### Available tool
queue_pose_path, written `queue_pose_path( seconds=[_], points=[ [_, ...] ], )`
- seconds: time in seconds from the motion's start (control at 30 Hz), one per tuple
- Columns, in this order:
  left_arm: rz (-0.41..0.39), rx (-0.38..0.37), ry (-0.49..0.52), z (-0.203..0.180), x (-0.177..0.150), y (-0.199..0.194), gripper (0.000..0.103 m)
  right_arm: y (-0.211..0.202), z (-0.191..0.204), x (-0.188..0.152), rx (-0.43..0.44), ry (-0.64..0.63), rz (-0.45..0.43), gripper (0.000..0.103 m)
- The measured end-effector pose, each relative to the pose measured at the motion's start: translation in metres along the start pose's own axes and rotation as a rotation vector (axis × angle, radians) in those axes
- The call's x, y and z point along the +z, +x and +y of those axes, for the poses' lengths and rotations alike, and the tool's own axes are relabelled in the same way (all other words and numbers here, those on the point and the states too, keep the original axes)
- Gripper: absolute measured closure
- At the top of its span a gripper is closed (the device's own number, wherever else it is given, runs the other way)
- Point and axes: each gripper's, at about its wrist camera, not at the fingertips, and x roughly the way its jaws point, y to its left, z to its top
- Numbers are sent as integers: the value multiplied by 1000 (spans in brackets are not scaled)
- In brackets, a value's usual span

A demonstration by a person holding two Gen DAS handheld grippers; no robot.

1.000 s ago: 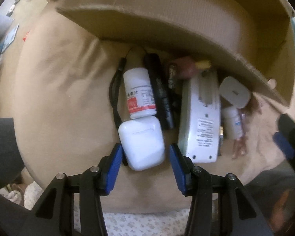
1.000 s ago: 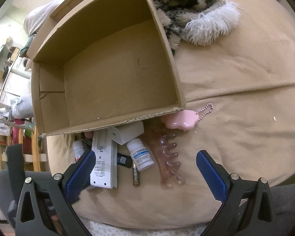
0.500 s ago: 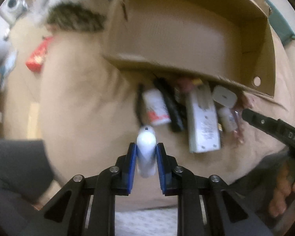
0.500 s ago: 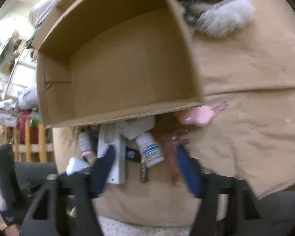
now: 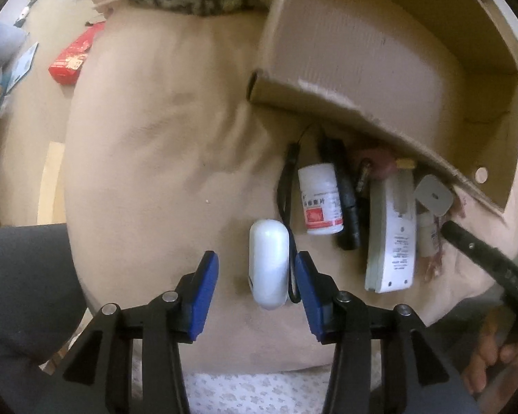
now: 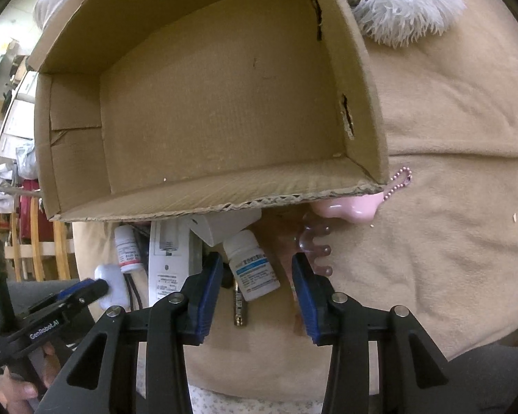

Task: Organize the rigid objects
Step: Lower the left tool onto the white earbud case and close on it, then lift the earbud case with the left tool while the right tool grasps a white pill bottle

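1. The white case (image 5: 268, 264) is flanked by the parted left gripper (image 5: 256, 288) fingers, below the box (image 5: 373, 69).
2. The blue-label bottle (image 6: 252, 265) is straddled by the parted right gripper (image 6: 257, 291) fingers, below the box.

hand-held gripper (image 5: 257, 277) | black frame | blue pads | silver screws | white lettering

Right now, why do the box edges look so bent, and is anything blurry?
Left wrist view: the fisheye lens curves the cardboard box; the white case shows soft glare. Right wrist view: same bowing of the box, dark corners, everything fairly sharp.
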Motion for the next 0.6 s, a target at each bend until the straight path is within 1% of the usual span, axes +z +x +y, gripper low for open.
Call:
queue_pose_path(
  seconds=[0.03, 0.1, 0.13, 0.2, 0.27, 0.3, 0.37, 0.4, 0.43, 0.5, 0.53, 0.57, 0.6],
  points=[
    [-2, 15, 9, -3, 2, 5, 61, -1, 0, 0, -1, 0, 0, 58],
    [3, 26, 22, -5, 7, 12, 78, 1, 2, 0, 0, -8, 4, 58],
    [16, 19, 21, -4, 15, 19, 84, 1, 3, 0, -1, -14, 5, 58],
    [18, 14, 14, 2, 20, 25, 84, 2, 2, 0, -4, -22, 11, 58],
    [11, 24, 37, 5, 23, 23, 84, 7, 3, 0, -2, -28, 26, 58],
    [12, 32, 56, 4, 19, 25, 84, 8, 3, -1, -7, -32, 32, 59],
    [26, 38, 66, -2, 21, 34, 84, 15, 9, 1, -15, -58, 43, 67],
    [37, 40, 64, -5, 22, 40, 84, 19, 12, 2, -14, -68, 54, 68],
    [32, 35, 54, -7, 18, 42, 84, 25, 15, 2, -18, -78, 69, 68],
    [25, 31, 41, -9, 19, 43, 84, 40, 24, 0, -70, -119, 100, 70],
    [11, 35, 42, -4, 16, 41, 84, 41, 27, -1, -92, -140, 88, 73],
    [-4, 45, 49, 15, 19, 33, 84, 39, 30, -1, -101, -153, 71, 75],
    [-20, 58, 56, 16, 16, 29, 84, 34, 31, -2, -92, -155, 52, 75]
  ],
)
